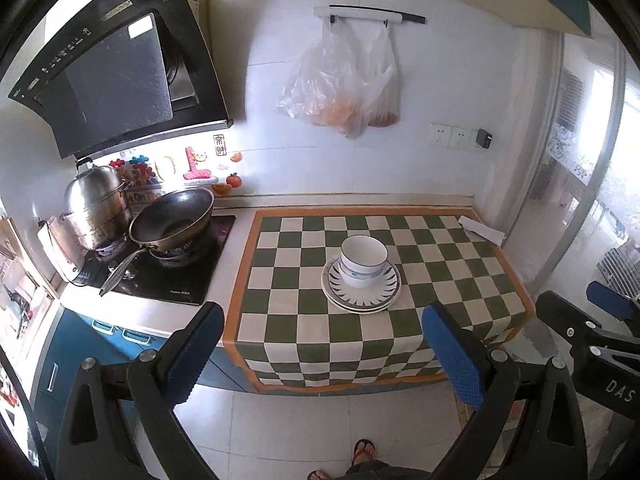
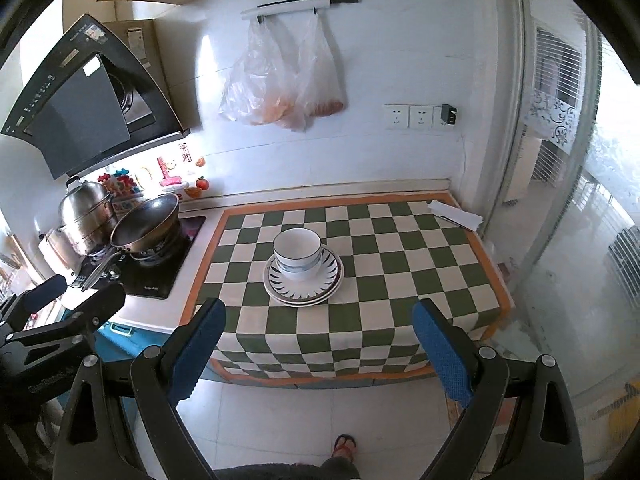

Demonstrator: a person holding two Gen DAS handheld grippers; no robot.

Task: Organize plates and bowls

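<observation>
White bowls (image 1: 363,260) (image 2: 297,253) with dark rims sit nested on a stack of plates (image 1: 386,293) (image 2: 330,280) with a dark ray pattern, in the middle of the green-and-white checkered cloth (image 1: 440,264) (image 2: 400,264). My left gripper (image 1: 322,350) is open and empty, held back above the floor in front of the counter edge. My right gripper (image 2: 318,346) is also open and empty, held back the same way. The right gripper shows at the right edge of the left wrist view (image 1: 592,320); the left gripper shows at the left edge of the right wrist view (image 2: 68,300).
A dark wok (image 1: 172,220) (image 2: 146,224) and a steel steamer pot (image 1: 96,208) (image 2: 86,212) stand on the stove at left. Plastic bags (image 1: 344,84) (image 2: 280,80) hang on the wall. A folded white paper (image 1: 482,230) (image 2: 456,214) lies at the cloth's far right corner.
</observation>
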